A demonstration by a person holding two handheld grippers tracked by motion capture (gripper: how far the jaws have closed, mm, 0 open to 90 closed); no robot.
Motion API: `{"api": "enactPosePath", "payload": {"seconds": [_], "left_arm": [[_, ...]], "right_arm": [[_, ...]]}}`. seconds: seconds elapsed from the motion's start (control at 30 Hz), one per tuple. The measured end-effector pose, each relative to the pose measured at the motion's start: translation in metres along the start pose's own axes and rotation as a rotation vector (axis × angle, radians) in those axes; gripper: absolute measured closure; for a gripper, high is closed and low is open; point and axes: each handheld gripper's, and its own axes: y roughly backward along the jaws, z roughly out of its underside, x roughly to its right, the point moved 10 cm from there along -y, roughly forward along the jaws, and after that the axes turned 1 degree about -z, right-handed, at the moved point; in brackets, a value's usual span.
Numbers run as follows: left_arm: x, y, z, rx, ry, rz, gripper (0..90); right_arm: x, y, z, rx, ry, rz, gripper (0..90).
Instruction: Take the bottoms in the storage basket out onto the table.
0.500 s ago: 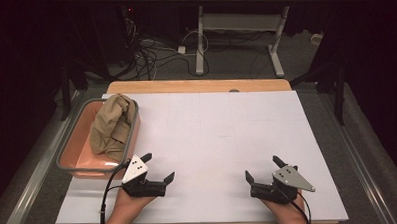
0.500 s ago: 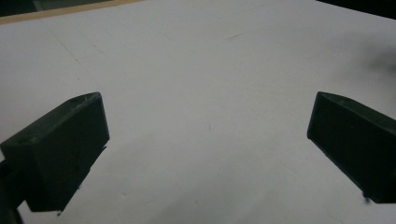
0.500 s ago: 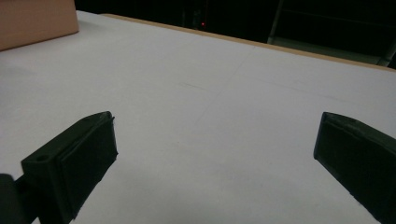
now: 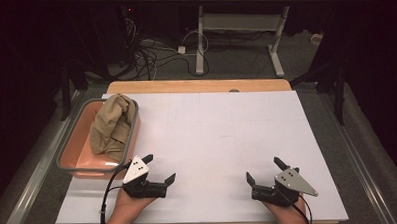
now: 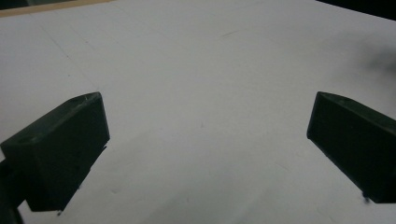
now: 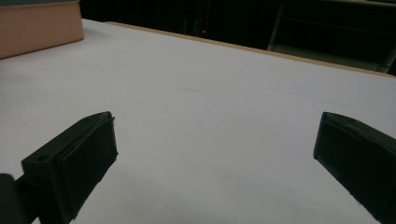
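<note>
Since half a second ago almost nothing has moved: both grippers sit in the same spots near the front edge of the desk (image 4: 222, 121), and the cloth lies in the tub as before.

In the high view the left gripper (image 4: 158, 169) rests on the white sheet that covers the desk, held by the person's left hand (image 4: 130, 203), with a black cable (image 4: 107, 191) trailing off toward the front edge. Its fingers (image 5: 60, 154) are spread wide and hold nothing; in the left gripper view, bare white sheet lies between them.

The right gripper (image 4: 263, 171) sits well apart from the left one, near the front right of the sheet, held by the right hand (image 4: 288, 213). Its fingers (image 6: 74, 163) are also spread wide and empty, pointing toward the middle of the desk.

A pink tub (image 4: 74, 155) with a grey rim stands at the left edge of the desk, just beside the left gripper. A crumpled tan cloth (image 4: 112, 126) lies inside it, bunched toward the far right corner and hanging over the rim there. In the right gripper view a corner of the tub (image 6: 39, 28) shows at the upper left.

A strip of bare wood shows along the far edge of the desk, beyond the sheet.
</note>
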Motion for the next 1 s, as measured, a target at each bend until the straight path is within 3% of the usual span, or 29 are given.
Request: {"api": "enactPosePath", "payload": {"seconds": [0.3, 0.5, 0.57, 0.7, 1.0], "left_arm": [[0.006, 0.001, -0.002, 0.000, 0.013, 0.028, 0.0], [0.010, 0.005, -0.004, -0.032, -0.016, 0.026, 0.0], [0.012, 0.009, -0.008, -0.017, -0.019, 0.016, 0.0], [0.016, 0.018, -0.017, -0.005, -0.022, 0.039, 0.0], [0.015, 0.031, -0.026, 0.017, -0.031, 0.026, 0.0]], "right_arm": [[-0.006, -0.004, -0.001, -0.008, 0.014, -0.014, 0.4], [-0.012, -0.003, -0.002, 0.002, 0.035, -0.047, 0.4], [-0.012, -0.002, -0.003, 0.002, 0.029, -0.055, 0.4], [-0.013, -0.002, -0.004, 0.006, 0.030, -0.057, 0.3], [-0.012, -0.002, -0.002, 0.000, 0.019, -0.058, 0.4]]}}
